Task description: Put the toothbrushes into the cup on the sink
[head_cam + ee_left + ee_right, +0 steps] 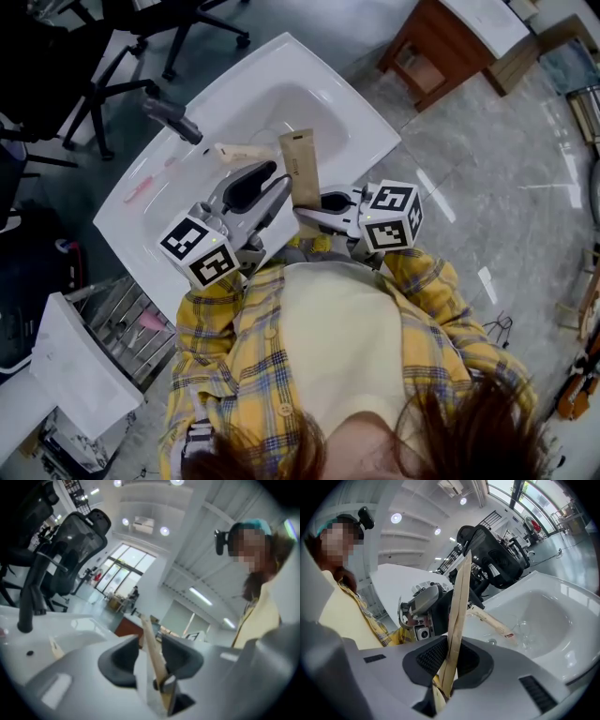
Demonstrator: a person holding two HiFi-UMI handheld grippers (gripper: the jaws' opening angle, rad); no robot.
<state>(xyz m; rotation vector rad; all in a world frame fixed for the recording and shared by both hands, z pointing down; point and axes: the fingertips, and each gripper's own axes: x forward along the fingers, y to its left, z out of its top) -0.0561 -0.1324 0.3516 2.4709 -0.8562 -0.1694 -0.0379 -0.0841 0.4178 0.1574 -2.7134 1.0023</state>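
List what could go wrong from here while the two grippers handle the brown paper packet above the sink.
1. Only the right gripper clamps the brown paper packet, and near one end. The left gripper has its jaws apart around it, so the packet could swivel or slip into the sink.
2. If the grippers pull apart, the thin paper may tear unevenly and spill whatever is inside.

Quick count: one sink (370, 127), one tap (173, 119), two paper packets (brown packet (300, 167), pale packet (246, 150) on the tap-side rim), one pink toothbrush (139, 190) on that same rim towards the left corner, two grippers (left gripper (151, 656), right gripper (451, 657)), one person (337, 347), and, far as I can tell, one clear cup (529, 630) in the basin.
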